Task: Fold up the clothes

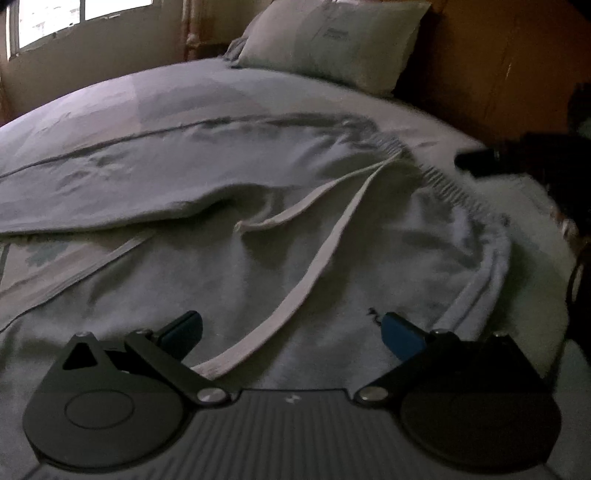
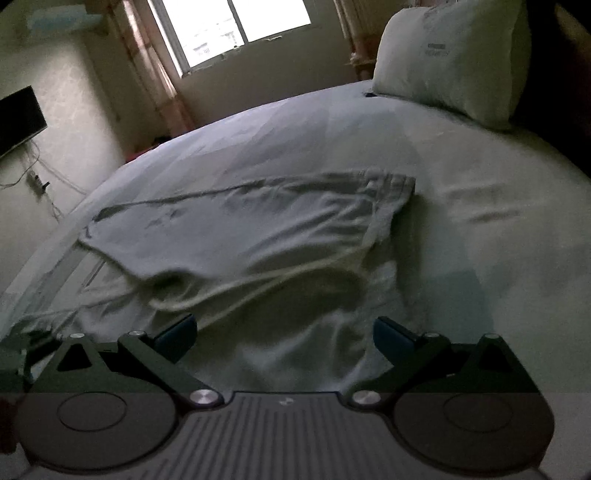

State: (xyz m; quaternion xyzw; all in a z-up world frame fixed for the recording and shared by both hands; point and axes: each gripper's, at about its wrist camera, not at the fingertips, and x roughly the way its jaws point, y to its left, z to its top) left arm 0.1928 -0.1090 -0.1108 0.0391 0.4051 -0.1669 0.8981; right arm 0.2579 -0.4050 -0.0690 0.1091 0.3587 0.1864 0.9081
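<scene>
Pale grey drawstring trousers (image 1: 184, 177) lie spread and rumpled on the bed, one leg folded partly over the other. Their ribbed waistband (image 1: 450, 192) is at the right, and two white drawstrings (image 1: 321, 258) trail toward me. My left gripper (image 1: 291, 325) hovers open just over the fabric, one drawstring running between its blue pads (image 1: 400, 330). In the right wrist view the trousers (image 2: 240, 236) stretch away, waistband (image 2: 391, 184) at the far end. My right gripper (image 2: 284, 328) is open above the near cloth, holding nothing.
The bed sheet (image 2: 461, 184) is pale, with a pillow (image 1: 332, 40) against a wooden headboard (image 1: 498, 74). A dark blurred shape (image 1: 480, 162) pokes in at the right bed edge. A window (image 2: 236, 26) and a wall-mounted screen (image 2: 18, 118) lie beyond.
</scene>
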